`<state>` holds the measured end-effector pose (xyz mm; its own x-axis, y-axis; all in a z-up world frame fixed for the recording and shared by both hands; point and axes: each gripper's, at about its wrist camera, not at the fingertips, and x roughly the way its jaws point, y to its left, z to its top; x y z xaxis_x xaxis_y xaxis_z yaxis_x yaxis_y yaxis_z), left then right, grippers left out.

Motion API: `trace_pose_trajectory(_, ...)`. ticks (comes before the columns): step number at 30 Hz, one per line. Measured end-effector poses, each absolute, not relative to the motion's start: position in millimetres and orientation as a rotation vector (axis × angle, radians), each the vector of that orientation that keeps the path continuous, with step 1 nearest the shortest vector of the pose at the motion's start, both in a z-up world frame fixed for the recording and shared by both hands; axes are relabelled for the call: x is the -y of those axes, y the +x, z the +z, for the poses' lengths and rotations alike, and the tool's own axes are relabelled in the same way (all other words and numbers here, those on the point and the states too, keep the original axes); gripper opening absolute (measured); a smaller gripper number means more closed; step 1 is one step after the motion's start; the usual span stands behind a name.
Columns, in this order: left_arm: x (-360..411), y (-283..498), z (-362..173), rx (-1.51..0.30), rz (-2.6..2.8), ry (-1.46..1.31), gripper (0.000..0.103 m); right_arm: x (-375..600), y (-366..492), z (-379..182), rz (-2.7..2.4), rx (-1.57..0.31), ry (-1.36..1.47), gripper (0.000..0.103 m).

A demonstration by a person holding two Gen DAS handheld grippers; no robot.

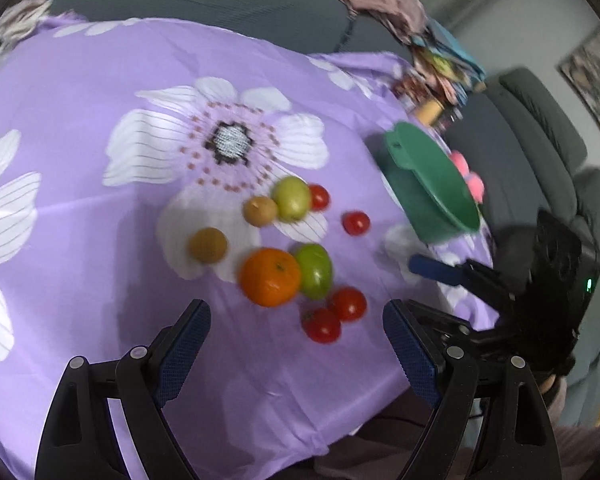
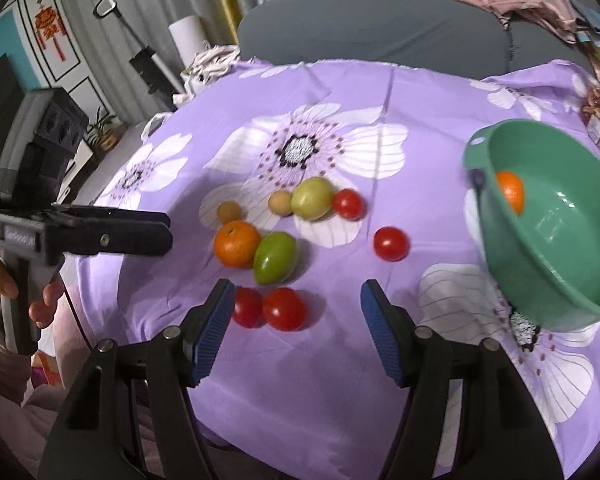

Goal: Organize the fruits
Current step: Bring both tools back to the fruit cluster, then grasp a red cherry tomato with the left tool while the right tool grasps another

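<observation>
Right gripper [image 2: 296,326], jaws parted and holding nothing, poised above two red tomatoes [image 2: 284,309] near the table's front edge; left gripper [image 1: 296,354] likewise spread and empty. Remaining fruit, including the orange [image 2: 237,243] touching a green tomato [image 2: 275,258], lies mid-table; the green bowl [image 2: 580,280] at the right edge holds one orange. Risk: a descending finger nudges the touching tomatoes, rolling one off the front edge.

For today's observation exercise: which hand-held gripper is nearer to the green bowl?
Right. The right hand-held gripper is open just left of the green bowl, near its lower rim. The left hand-held gripper sits farther away, beyond the fruit.
</observation>
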<state>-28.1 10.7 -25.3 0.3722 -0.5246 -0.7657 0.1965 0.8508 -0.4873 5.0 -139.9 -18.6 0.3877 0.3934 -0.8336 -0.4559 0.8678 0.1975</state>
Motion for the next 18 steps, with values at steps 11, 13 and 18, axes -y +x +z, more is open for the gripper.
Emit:
trace_pose_trajectory(11, 42.9, -32.4, -47.1, -1.159, -0.531, -0.059, 0.077, 137.5, 6.5, -40.6, 0.555, -1.108, -0.091, 0.049)
trace_pose_trajectory(13, 45.6, -30.9, -53.2, -1.175, -0.525, -0.039, 0.076, 136.2, 7.6, -46.3, 0.567, -1.123, -0.08, 0.047)
trace_pose_trajectory(18, 47.6, -26.5, -60.0, -1.191, -0.511, -0.03, 0.064, 131.2, 14.9, -56.6, 0.585, -1.144, -0.075, 0.042)
